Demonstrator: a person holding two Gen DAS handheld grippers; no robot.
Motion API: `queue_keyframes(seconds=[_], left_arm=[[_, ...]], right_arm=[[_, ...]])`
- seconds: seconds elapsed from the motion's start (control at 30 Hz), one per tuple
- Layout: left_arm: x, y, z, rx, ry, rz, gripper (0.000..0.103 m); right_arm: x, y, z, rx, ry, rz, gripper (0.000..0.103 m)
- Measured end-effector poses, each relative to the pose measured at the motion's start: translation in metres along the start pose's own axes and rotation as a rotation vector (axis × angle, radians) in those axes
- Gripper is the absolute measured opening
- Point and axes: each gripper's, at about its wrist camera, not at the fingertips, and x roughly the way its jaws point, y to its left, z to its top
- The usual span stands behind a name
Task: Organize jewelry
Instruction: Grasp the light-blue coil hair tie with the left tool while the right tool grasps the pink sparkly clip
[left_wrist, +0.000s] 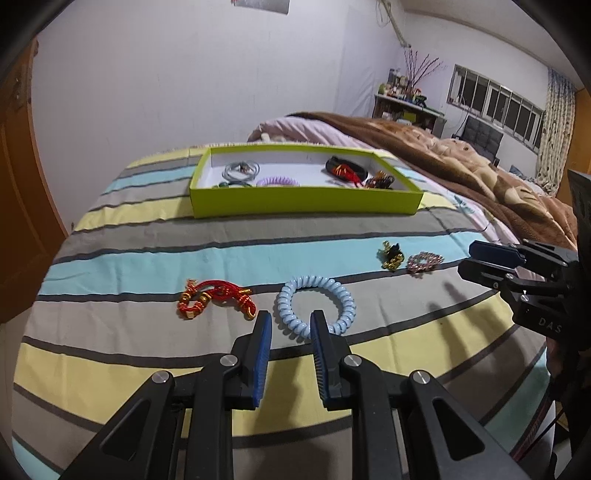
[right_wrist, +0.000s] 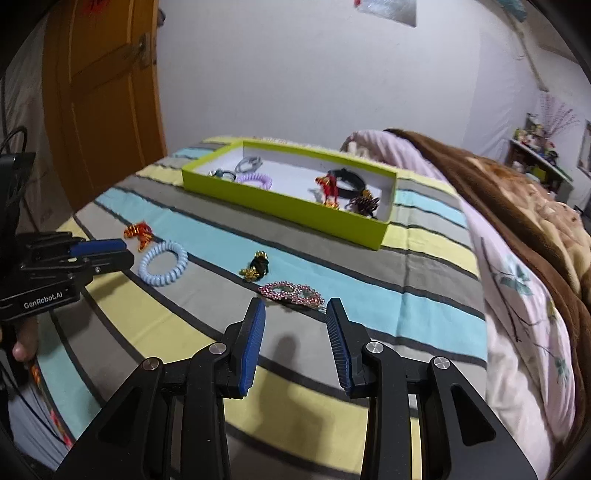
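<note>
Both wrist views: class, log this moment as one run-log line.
left gripper: open, near blue coil tie | right gripper: open, near pink rhinestone clip | green box: partly filled

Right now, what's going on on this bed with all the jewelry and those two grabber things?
A person is sorting jewelry into a green box on the striped bedspread. Several pieces already lie inside. The left gripper is open over the pale blue coil bracelet; the right gripper is open just short of the pink beaded piece. A red and gold ornament and a black and gold piece lie loose.
</note>
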Motion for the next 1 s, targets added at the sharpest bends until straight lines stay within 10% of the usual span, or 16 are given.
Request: queue_keyframes(seconds=[0.7,1.0], left_arm=[[0.023,0.005,0.011,-0.056,0.069,-0.046,0.021],[0.028,0.000,0.013,-0.032,0.078,-0.022,0.021]], right_arm=[[0.048,-0.010,0.018,-0.103,0.129,0.123,0.036],[0.041,-0.012,0.014,0.009,0.121,0.115,0.010]])
